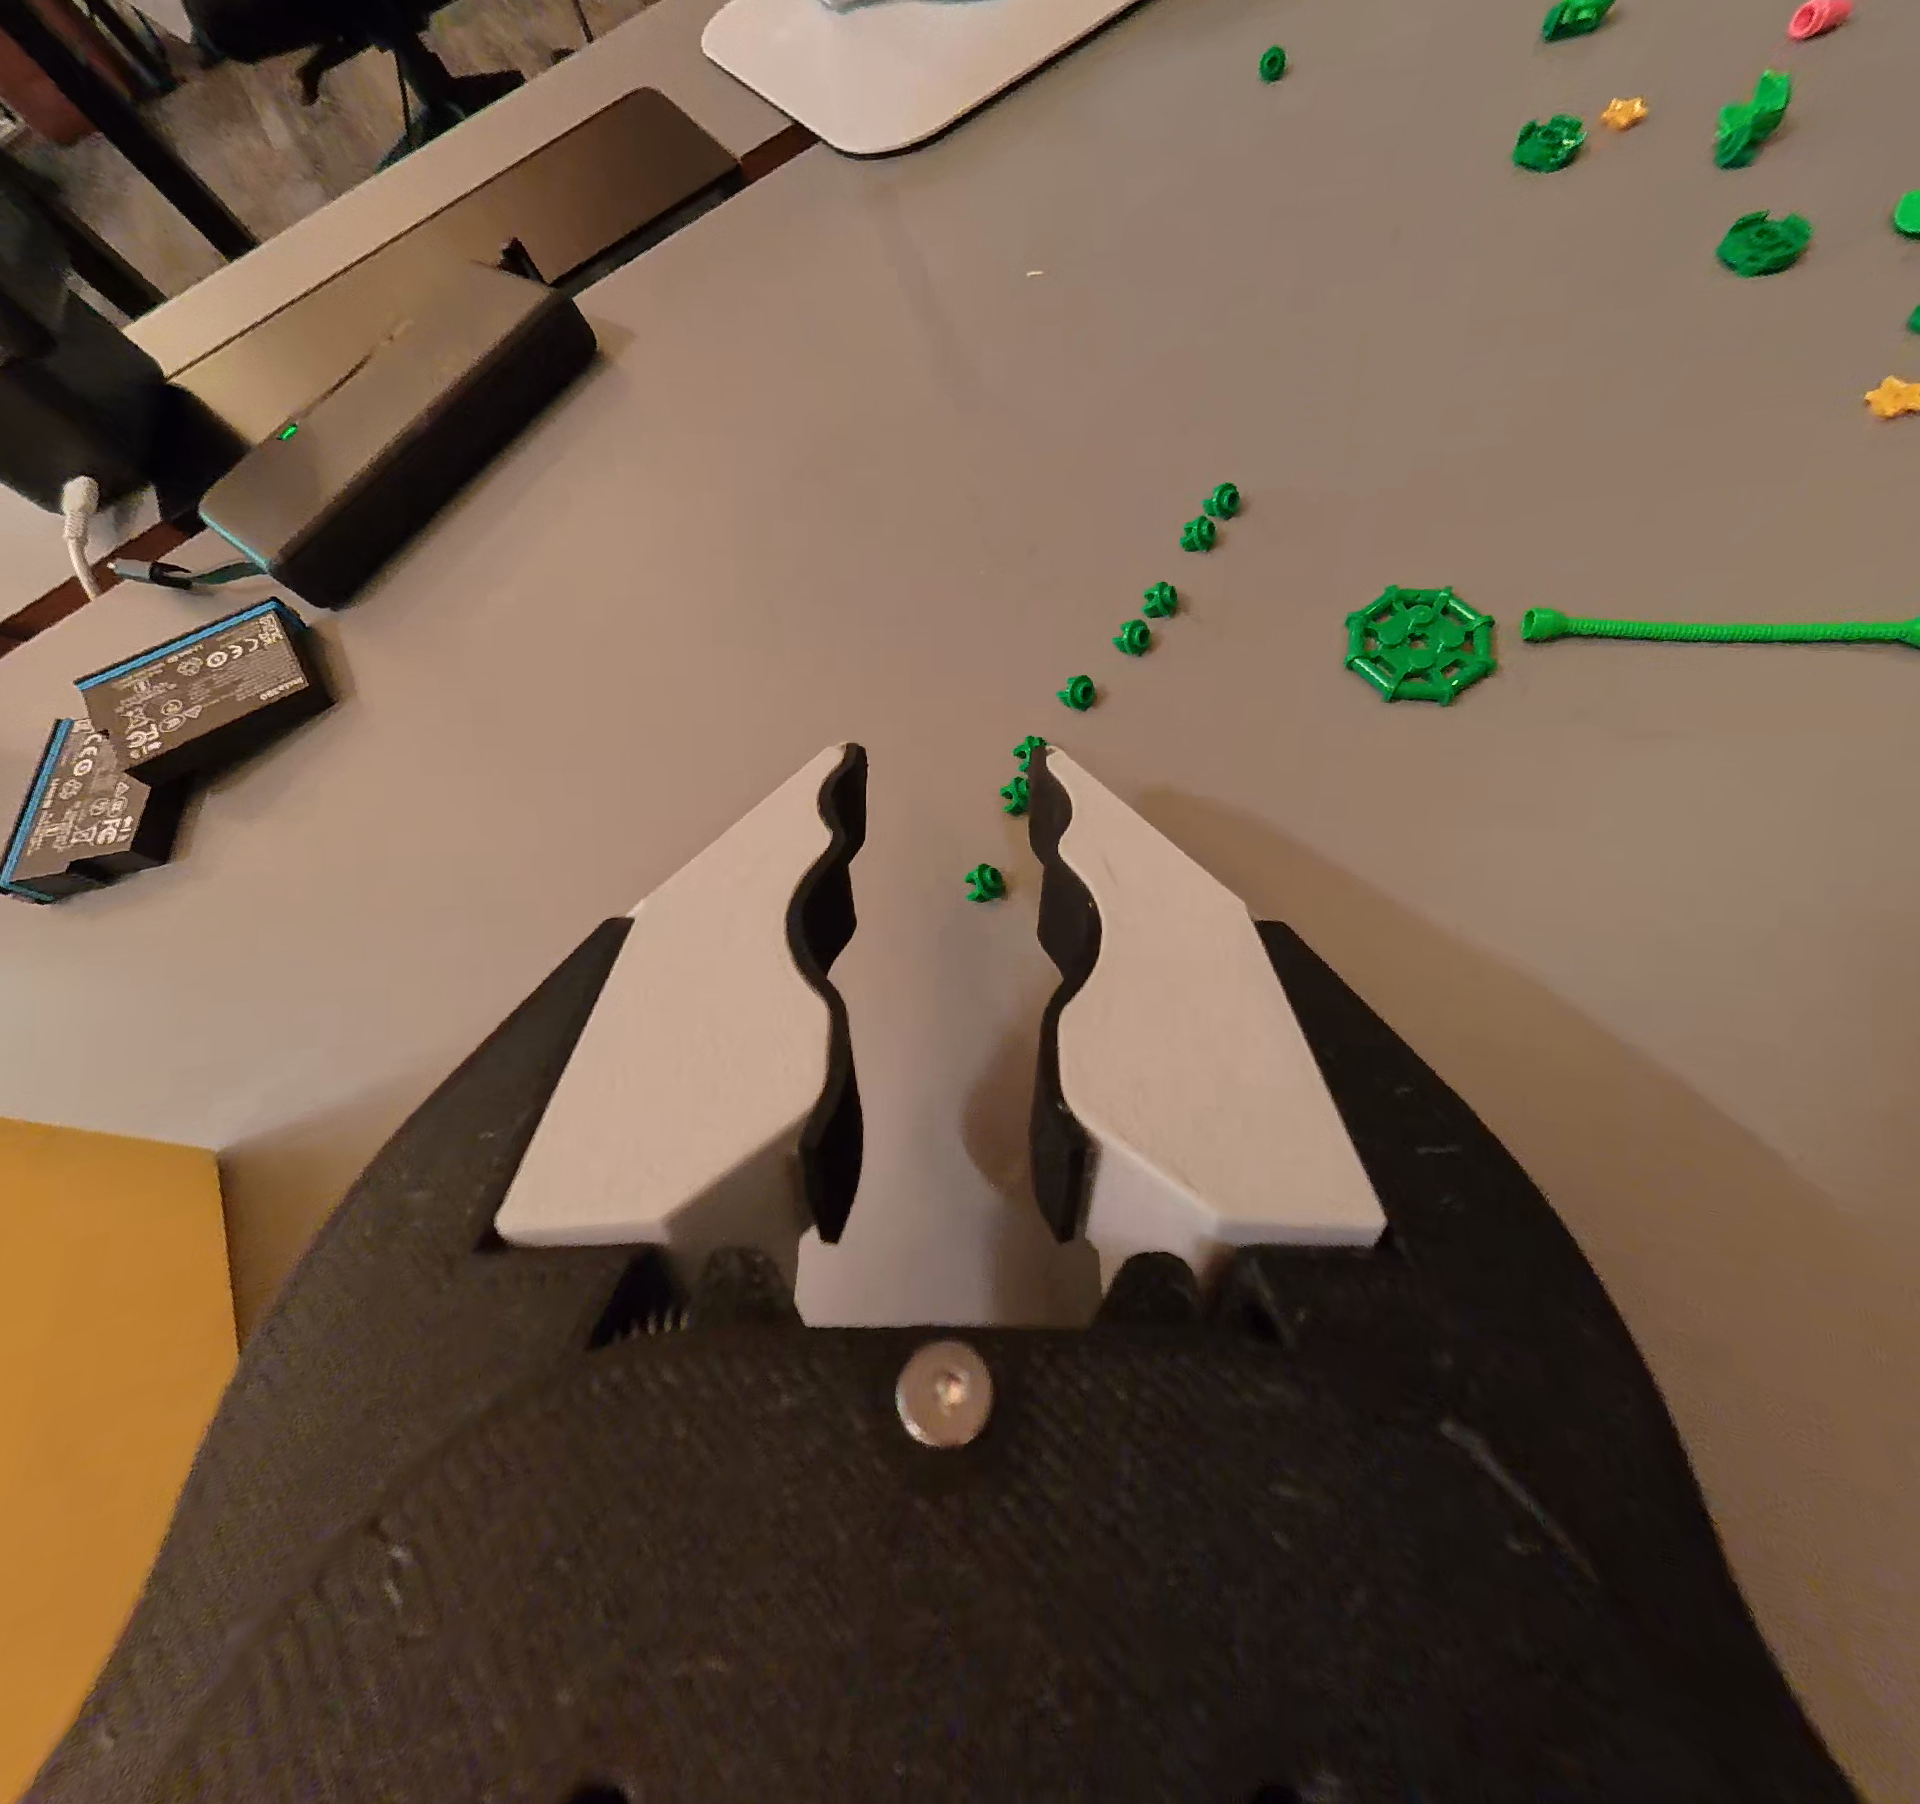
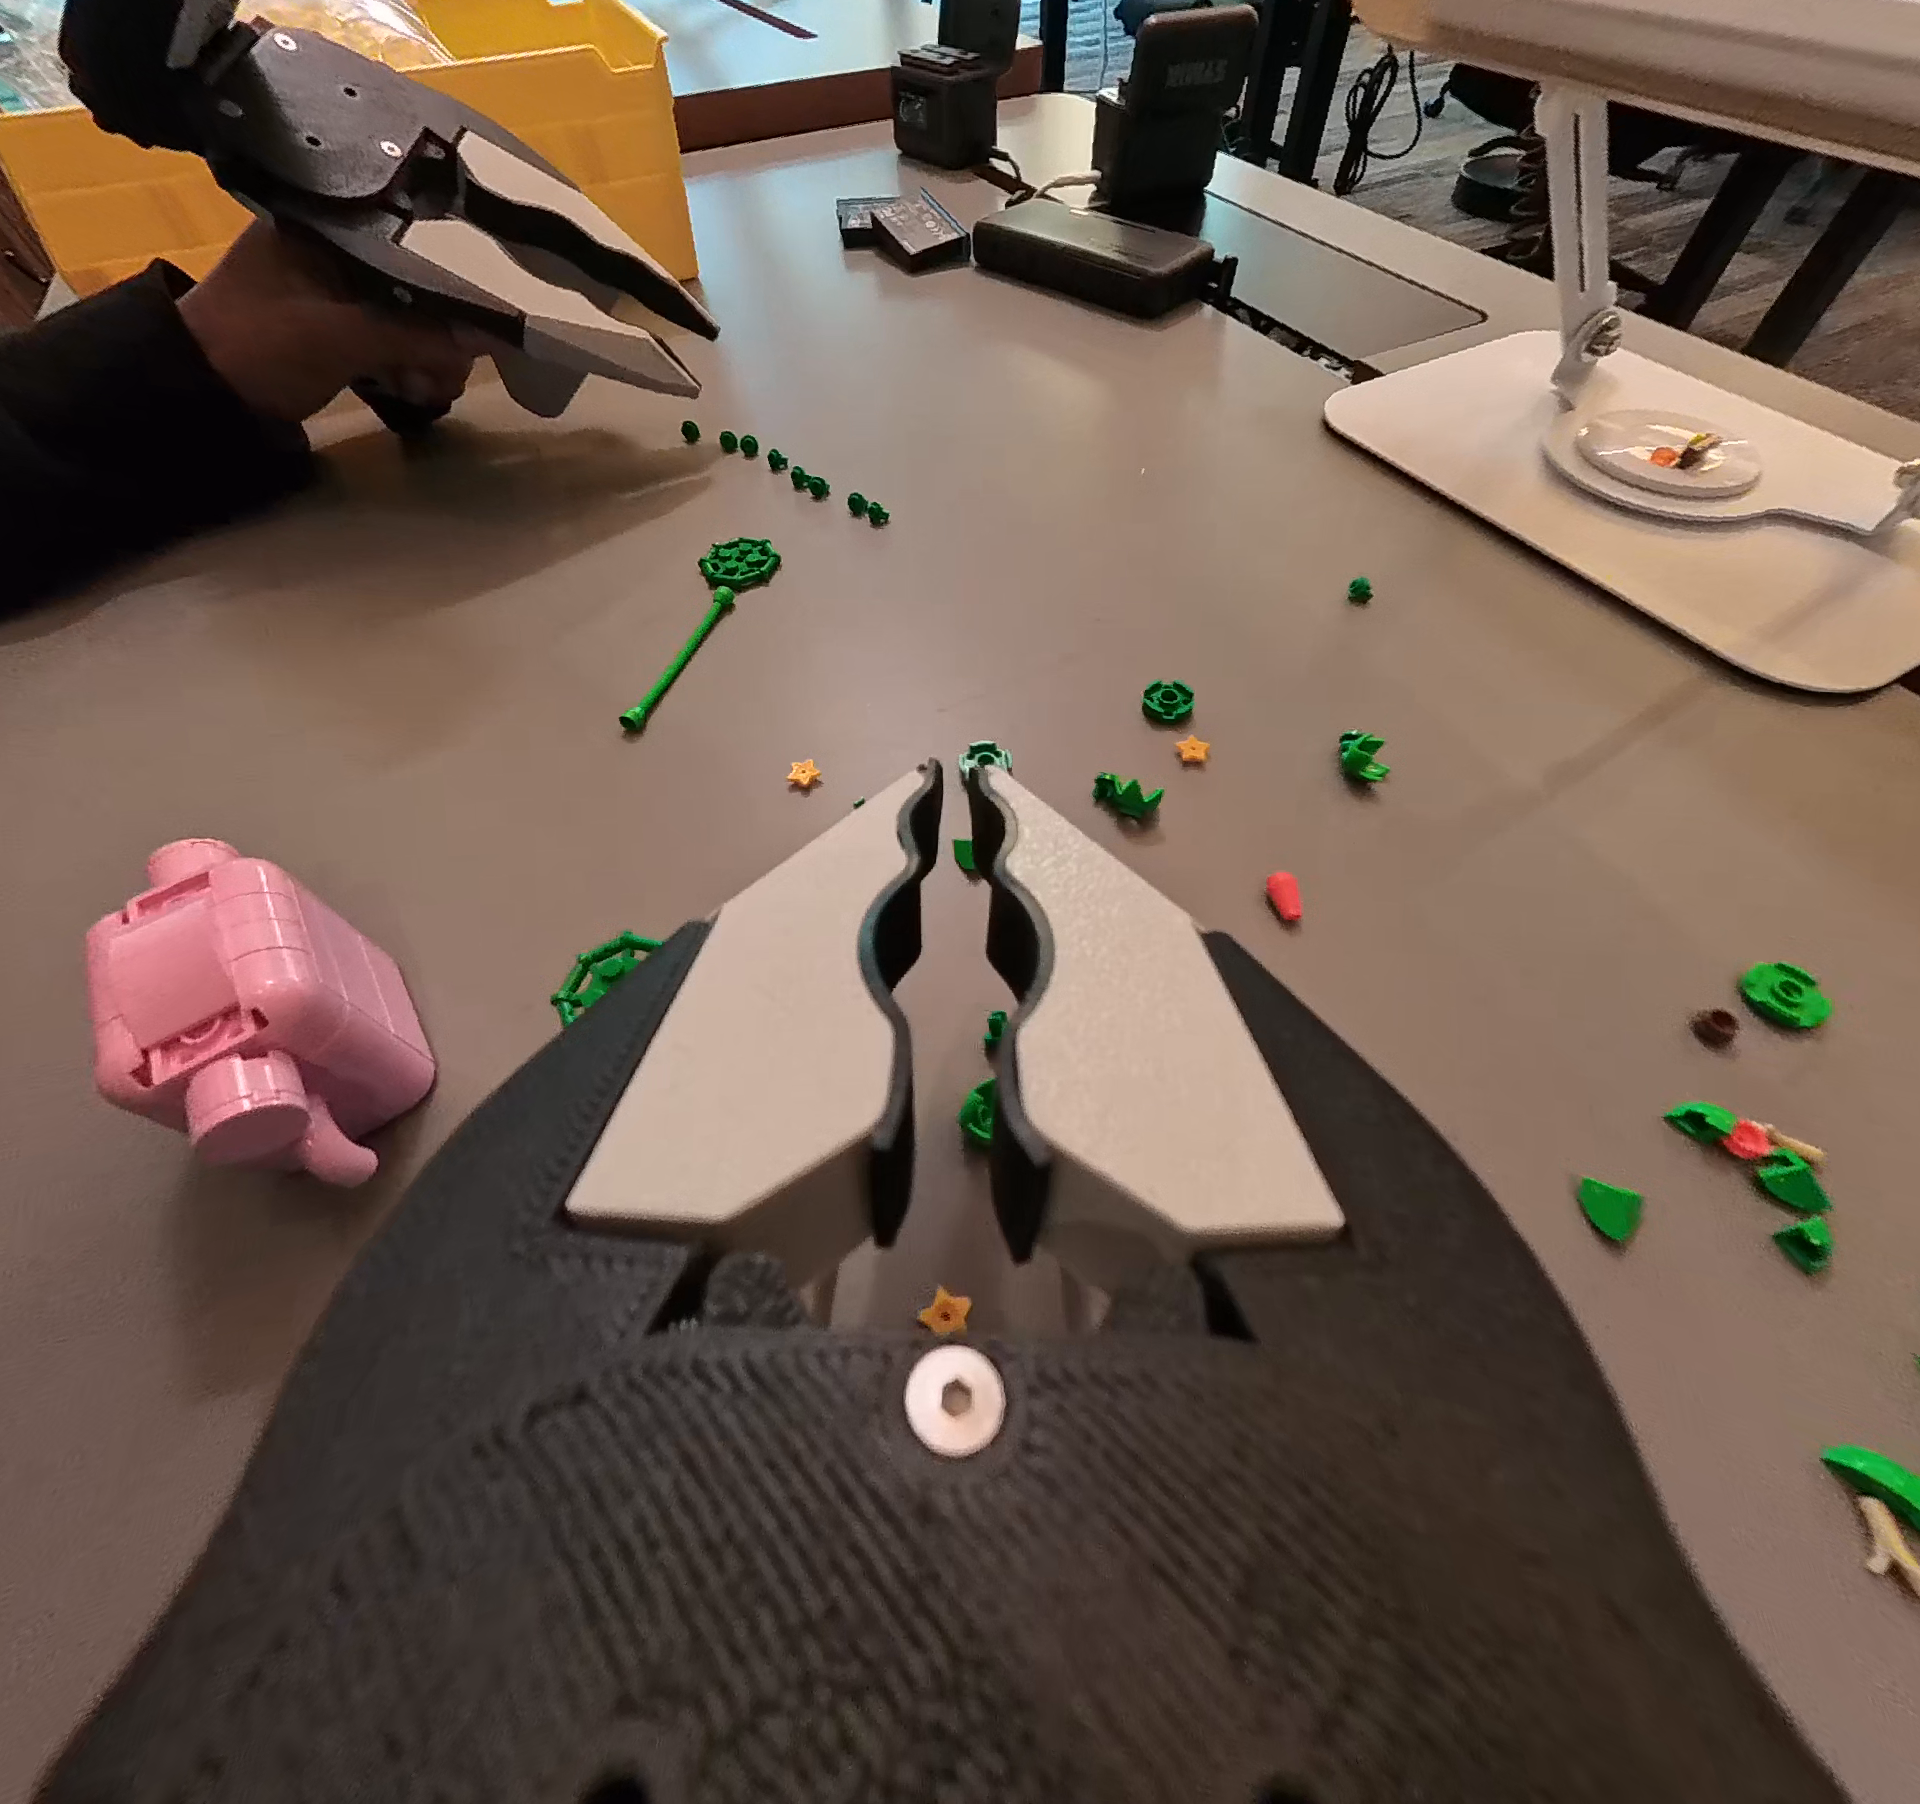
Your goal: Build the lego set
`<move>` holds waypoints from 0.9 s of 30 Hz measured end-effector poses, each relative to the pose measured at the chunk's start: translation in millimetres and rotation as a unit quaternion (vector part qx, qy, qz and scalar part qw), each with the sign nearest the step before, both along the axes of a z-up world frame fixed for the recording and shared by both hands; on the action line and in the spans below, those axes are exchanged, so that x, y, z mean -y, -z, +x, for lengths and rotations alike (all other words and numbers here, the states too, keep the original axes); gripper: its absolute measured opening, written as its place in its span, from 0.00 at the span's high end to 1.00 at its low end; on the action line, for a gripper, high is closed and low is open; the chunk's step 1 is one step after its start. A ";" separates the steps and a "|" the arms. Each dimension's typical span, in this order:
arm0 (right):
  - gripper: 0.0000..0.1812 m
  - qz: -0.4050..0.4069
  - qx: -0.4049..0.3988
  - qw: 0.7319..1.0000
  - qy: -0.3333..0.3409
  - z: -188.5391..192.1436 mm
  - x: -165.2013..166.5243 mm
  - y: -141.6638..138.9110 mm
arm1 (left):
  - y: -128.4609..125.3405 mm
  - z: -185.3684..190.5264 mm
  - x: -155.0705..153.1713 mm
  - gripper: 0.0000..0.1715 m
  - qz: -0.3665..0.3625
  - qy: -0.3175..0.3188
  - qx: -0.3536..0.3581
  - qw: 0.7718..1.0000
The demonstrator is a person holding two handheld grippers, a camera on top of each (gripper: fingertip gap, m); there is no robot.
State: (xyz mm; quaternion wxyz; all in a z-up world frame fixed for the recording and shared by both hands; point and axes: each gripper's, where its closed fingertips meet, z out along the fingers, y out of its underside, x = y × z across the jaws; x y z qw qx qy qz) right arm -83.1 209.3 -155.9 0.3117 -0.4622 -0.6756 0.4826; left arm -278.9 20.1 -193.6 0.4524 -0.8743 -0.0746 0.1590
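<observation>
Your left gripper [image 1: 945, 767] hangs with its jaws spread, nothing between them; the near end of a curved row of small green studs [image 1: 1135, 636] lies just at its fingertips, on the grey matte table [image 1: 727, 404]. The row runs away from you toward the table's far edge. Beside the row, a green web-shaped disc [image 1: 1419, 644] lies flat, and a ribbed green stem [image 1: 1714, 629] lies with one flared end just short of the disc, its long axis pointing straight away from it.

Your right gripper [image 2: 956, 775] has its jaws nearly pressed together, tips right at a small green round piece [image 2: 984, 755]; whether they pinch it, cannot tell. A glossy pink brick-built body [image 2: 249, 1011] lies tipped on its side to the left. Small orange stars [image 2: 803, 772] and green leaf pieces [image 2: 1127, 795] are scattered mid-table.

Black battery packs [image 1: 203, 689] with blue trim near the far left edge carry printed labels.
</observation>
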 end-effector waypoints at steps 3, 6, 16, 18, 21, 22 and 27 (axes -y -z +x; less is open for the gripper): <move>0.98 0.002 0.000 1.000 -0.002 0.1 1.8 0.0 | -0.5 1.2 -0.1 0.83 0.001 0.002 -0.002 1.000; 0.98 0.005 -0.001 1.000 -0.002 0.2 2.2 -0.1 | 0.1 2.4 -0.7 0.83 -0.003 0.004 -0.009 1.000; 0.98 0.006 -0.002 1.000 -0.003 0.5 2.7 -0.9 | -3.6 0.7 0.6 0.84 0.010 -0.002 -0.007 1.000; 0.98 0.008 -0.002 1.000 -0.004 0.5 3.2 -0.8 | -4.3 0.1 1.1 0.84 0.013 -0.005 -0.006 1.000; 0.98 0.011 -0.002 1.000 -0.005 0.5 3.8 -1.1 | -4.8 -0.9 2.4 0.85 0.016 -0.008 -0.004 1.000; 0.98 0.012 -0.003 1.000 -0.005 0.6 3.9 -1.4 | -4.7 -1.2 2.9 0.85 0.015 -0.008 -0.003 1.000; 0.98 0.014 -0.004 1.000 -0.004 0.6 4.0 -1.5 | -4.0 -2.6 4.9 0.85 0.013 -0.012 -0.003 1.000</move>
